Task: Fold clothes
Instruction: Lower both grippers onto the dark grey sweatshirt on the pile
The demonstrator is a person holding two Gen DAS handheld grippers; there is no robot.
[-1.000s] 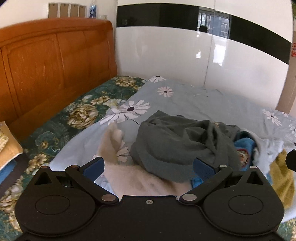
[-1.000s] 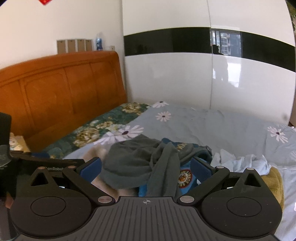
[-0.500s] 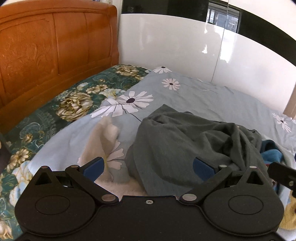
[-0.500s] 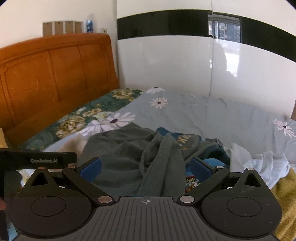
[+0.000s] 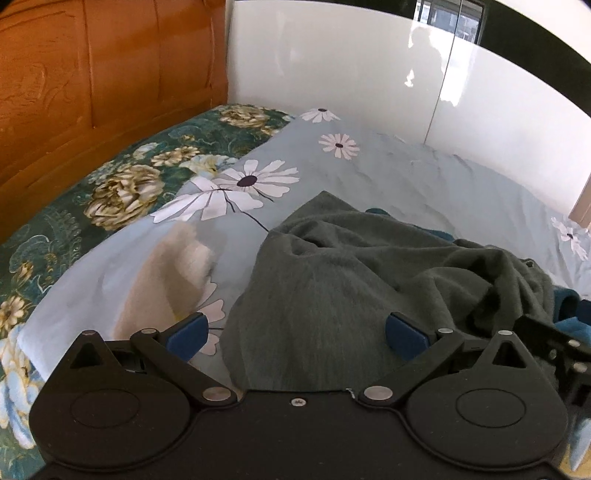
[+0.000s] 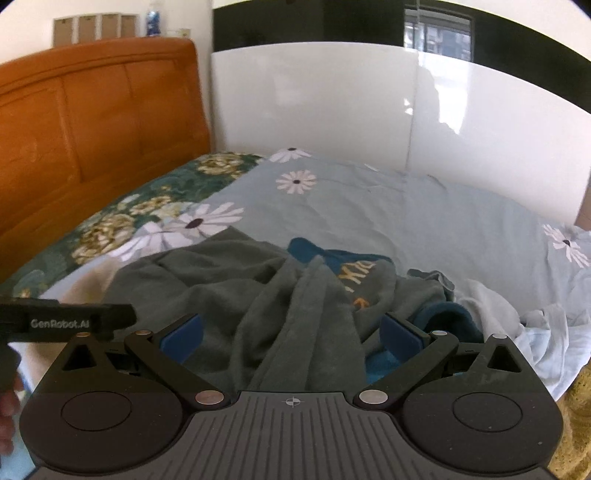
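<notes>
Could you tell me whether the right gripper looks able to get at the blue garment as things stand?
Probably not directly: the grey-green garment is draped over most of the blue garment, leaving only edges exposed near the right gripper, whose jaws stand open.

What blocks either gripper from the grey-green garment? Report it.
Nothing visible does. The grey-green garment lies on top of the pile, right between the open fingers of the left gripper and the right gripper. The blue garment sits underneath it.

1. Orange carved wooden headboard (image 6: 92, 122) at left.
2. Glossy white wardrobe doors (image 6: 369, 110) behind.
3. Pale blue daisy-print bedsheet (image 5: 406, 177) beside dark green floral bedcover (image 5: 122, 184).
4. Blue-capped plastic bottle (image 6: 152, 17) above headboard.
</notes>
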